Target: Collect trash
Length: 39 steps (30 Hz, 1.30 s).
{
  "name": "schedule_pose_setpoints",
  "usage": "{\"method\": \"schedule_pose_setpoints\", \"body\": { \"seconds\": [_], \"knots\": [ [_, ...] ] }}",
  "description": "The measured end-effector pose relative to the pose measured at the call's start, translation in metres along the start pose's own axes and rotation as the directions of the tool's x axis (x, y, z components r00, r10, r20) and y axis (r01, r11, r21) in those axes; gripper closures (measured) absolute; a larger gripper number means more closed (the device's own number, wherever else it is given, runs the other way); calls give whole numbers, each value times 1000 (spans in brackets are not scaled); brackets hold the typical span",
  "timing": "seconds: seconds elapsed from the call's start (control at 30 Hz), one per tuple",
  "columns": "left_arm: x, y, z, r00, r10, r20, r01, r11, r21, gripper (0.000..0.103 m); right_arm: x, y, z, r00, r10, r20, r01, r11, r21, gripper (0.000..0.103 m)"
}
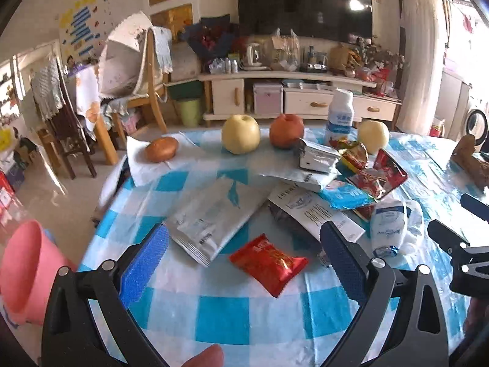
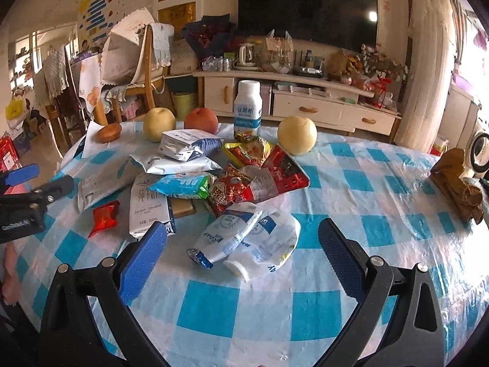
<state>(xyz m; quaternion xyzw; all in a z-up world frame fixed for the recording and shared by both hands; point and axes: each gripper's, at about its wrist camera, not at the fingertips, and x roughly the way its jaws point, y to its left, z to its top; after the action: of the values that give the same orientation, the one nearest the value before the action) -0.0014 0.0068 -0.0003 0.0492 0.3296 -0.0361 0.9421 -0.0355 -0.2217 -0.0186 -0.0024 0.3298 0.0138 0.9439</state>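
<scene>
A: Table first? Checked cloth (image 1: 214,315) filling the lower half of both views, plastic film on top, slick-looking.

B: Yes. Then pink bin (image 1: 23,272), lower left of left wrist view, off the table edge. Likely drop spot, only a guess.

A: Trash pile next. Large grey-white mailer bag (image 1: 211,217), centre of left view, flat, thin, floppy. Probably light; best pinched at the near sealed edge, not mid-panel.

B: White squashed pouch (image 2: 253,238), centre of right view, just ahead of the pads. Soft, crumpled, cap end pointing down-frame. Likely slippery; take at the stiff spout or the foil corner.

A: Small red snack packet (image 1: 269,263), lower centre of left view, between the fingers' line. Puffy, crinkly, light. Grip across the crimped end.

B: Fruit and upright bottle (image 2: 248,107) along the far table edge, not trash, leave.

A: Grippers? Left gripper (image 1: 244,263) spread wide, nothing between the blue pads.

B: Right gripper (image 2: 243,260) same, wide apart, empty, hovering over the pouch.
</scene>
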Motion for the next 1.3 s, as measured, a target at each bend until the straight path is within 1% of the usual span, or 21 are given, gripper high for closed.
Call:
{"method": "schedule_pose_setpoints", "body": {
  "seconds": [0.07,0.2,0.4,0.6,1.17,1.3],
  "knots": [
    [2,-1,-2,1000,-2,-7,3,1000,11,5,1,-1,0,1000,-6,0,6,1000,-2,3],
    [9,-1,-4,999,-19,-32,19,1000,-8,5,3,-2,-2,1000,-12,-6,12,1000,0,3],
    [10,-2,-5,999,-19,-26,19,1000,-5,5,6,0,-4,1000,-14,-12,14,1000,-7,3],
    [15,1,-5,999,-18,-41,17,1000,-21,5,6,0,-5,1000,-25,-3,25,1000,-16,3],
    [22,6,-7,998,-26,-65,23,999,-37,5,8,0,-6,1000,-24,-7,24,1000,-15,3],
    [25,10,-8,997,-31,-74,26,998,-58,5,11,-1,-6,1000,-24,-13,24,1000,-13,3]
  ]
}}
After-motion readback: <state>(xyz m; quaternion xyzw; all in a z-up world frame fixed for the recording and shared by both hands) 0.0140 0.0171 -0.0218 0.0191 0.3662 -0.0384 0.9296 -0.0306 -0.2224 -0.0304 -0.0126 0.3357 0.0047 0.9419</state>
